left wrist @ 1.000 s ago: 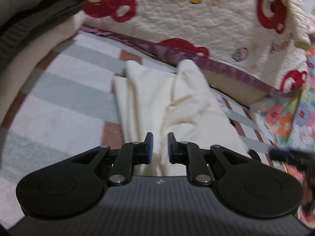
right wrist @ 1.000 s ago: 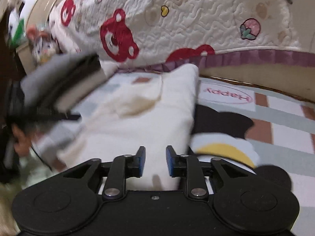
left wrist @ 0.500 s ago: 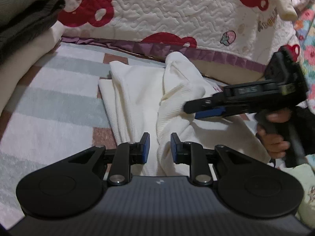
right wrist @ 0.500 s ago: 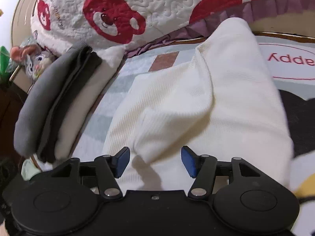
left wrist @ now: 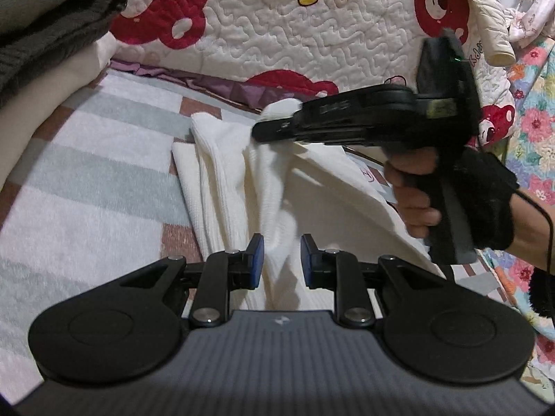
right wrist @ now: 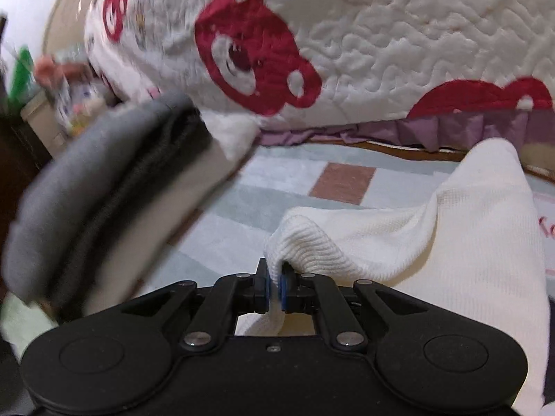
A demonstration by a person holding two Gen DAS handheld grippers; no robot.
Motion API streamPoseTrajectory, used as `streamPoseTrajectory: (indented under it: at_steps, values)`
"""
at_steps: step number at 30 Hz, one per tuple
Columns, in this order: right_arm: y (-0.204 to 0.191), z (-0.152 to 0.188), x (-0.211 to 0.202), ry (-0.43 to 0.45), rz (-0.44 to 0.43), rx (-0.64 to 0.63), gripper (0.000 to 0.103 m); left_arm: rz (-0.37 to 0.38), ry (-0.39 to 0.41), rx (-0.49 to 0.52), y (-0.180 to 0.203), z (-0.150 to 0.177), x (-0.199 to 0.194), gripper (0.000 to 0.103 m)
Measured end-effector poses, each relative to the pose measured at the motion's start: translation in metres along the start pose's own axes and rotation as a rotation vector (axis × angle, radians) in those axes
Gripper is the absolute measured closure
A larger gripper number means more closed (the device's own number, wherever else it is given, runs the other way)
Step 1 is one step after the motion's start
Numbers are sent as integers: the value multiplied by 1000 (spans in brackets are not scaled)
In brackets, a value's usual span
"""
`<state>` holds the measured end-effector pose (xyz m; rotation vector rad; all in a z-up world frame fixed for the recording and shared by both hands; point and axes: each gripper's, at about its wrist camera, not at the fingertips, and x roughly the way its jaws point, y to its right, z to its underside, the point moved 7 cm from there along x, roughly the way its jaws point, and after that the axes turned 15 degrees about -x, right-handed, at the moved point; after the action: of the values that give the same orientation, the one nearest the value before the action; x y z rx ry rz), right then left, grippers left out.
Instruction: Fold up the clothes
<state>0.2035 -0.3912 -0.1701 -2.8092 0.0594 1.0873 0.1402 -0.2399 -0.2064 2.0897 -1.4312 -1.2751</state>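
Note:
A cream ribbed knit garment (left wrist: 225, 180) lies crumpled on the striped rug (left wrist: 86, 187). My left gripper (left wrist: 279, 260) hovers low over the garment's near part, open, a raised fold of the fabric standing between its blue pads without being clamped. My right gripper (right wrist: 274, 286) is shut on a ribbed edge of the same cream garment (right wrist: 451, 235), lifting it off the rug. In the left wrist view that right gripper (left wrist: 263, 131) reaches in from the right, held by a hand (left wrist: 412, 190) in a black wrist strap, with fabric hanging from its tip.
A stack of folded grey and cream clothes (right wrist: 104, 194) sits at the left, also seen as the grey pile (left wrist: 41, 34). A quilted bear-print bedspread (left wrist: 312, 27) hangs behind the rug. A floral cloth (left wrist: 534, 131) lies at the right.
My right gripper went from open to shut on the garment's ribbed edge and lifted it leftward. My left gripper's pads have spread a little and it has crept closer to the fabric.

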Motion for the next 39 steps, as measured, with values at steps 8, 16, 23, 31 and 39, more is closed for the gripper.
streamPoseTrajectory:
  at_steps: [8,16,23,31,39]
  values:
    - [-20,4,9,3,-80,-25,71,-45,-53,-18,-11,11,8,81]
    - [-2,28,-54,67,22,-25,63,-53,-56,-20,-11,12,10,80]
    - [24,95,-124,-16,238,-103,56,-41,-66,12,-1,15,14,79]
    - [29,146,-161,-46,252,-65,49,-44,-95,37,7,22,18,62]
    - [22,150,-160,-32,228,-42,49,-90,-195,-59,-3,30,5,52]
